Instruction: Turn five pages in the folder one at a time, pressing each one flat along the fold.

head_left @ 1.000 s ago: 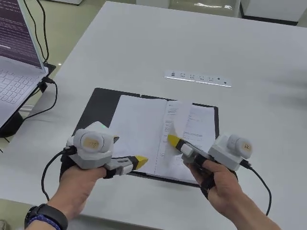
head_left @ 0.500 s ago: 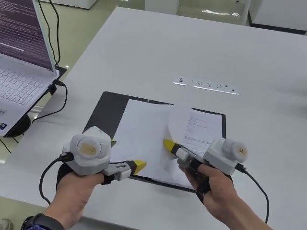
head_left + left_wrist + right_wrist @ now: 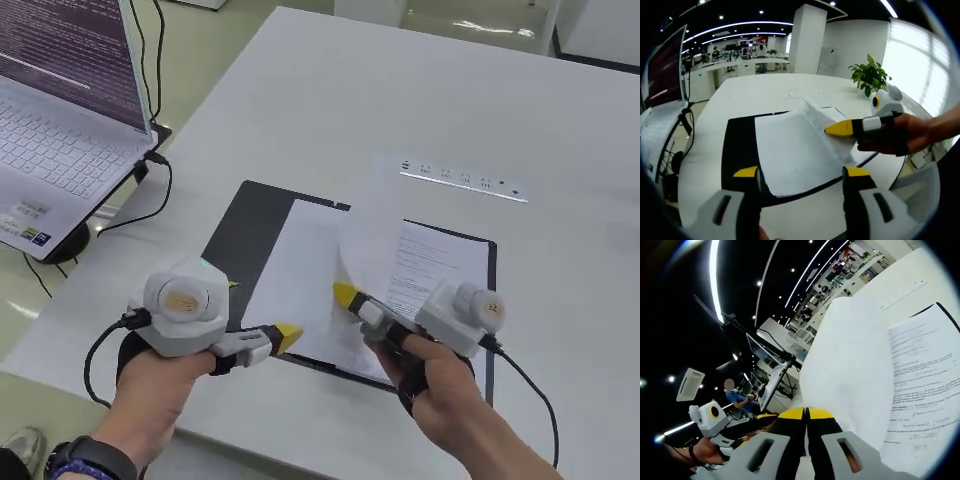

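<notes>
While the right tool, pinching the page, has lifted it higher than 1 second ago, upright at mid-frame over the open folder on the bench, the left tool hovers spread at lower left. This turn looks roughly half done.

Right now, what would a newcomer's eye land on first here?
First, the white page standing up mid-turn over the open black folder at the middle of the table, pinched at its near edge by the right gripper with jaws shut. Next, the left gripper, which hangs with jaws open at the folder's near edge. An open laptop sits at the far left.
</notes>
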The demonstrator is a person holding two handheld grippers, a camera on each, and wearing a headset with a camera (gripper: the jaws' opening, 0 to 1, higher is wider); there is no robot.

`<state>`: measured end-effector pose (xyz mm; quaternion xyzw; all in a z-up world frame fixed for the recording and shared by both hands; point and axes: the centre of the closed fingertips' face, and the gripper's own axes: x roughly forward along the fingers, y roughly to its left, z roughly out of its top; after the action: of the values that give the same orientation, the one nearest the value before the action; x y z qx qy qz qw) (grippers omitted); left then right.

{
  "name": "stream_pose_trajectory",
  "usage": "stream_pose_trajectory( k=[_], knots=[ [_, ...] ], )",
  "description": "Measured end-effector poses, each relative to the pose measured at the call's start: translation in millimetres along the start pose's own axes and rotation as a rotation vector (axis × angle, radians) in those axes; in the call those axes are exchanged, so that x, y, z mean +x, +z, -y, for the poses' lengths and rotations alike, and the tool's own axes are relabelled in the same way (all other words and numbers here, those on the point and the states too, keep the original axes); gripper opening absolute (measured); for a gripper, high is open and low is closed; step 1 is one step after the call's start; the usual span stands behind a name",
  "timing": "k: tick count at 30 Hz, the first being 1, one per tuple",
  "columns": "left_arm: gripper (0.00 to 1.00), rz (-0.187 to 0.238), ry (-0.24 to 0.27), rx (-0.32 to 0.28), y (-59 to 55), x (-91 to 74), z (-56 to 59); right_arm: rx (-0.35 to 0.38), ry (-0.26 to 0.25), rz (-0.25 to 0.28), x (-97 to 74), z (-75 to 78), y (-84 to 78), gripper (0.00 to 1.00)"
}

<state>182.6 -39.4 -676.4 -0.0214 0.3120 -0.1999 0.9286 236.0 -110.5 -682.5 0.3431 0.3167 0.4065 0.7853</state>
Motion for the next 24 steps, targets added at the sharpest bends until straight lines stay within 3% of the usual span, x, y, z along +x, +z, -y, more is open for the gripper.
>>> stream_pose_trajectory(
  k=[9, 15, 24],
  knots=[
    [0.67, -0.013, 0.021, -0.022, -10.9, -6.5, -7.8, 0.007, 0.019, -0.031, 20.5, -4.5, -6.1, 0.00],
    [0.67, -0.012, 0.044, -0.024, -10.4, -8.0, -14.0, 0.002, 0.027, -0.054, 28.9, -6.2, -9.3, 0.00],
    [0.67, -0.014, 0.050, -0.010, -8.6, -7.8, -13.0, 0.021, 0.036, -0.075, 43.1, -3.8, -11.6, 0.00]
  ],
)
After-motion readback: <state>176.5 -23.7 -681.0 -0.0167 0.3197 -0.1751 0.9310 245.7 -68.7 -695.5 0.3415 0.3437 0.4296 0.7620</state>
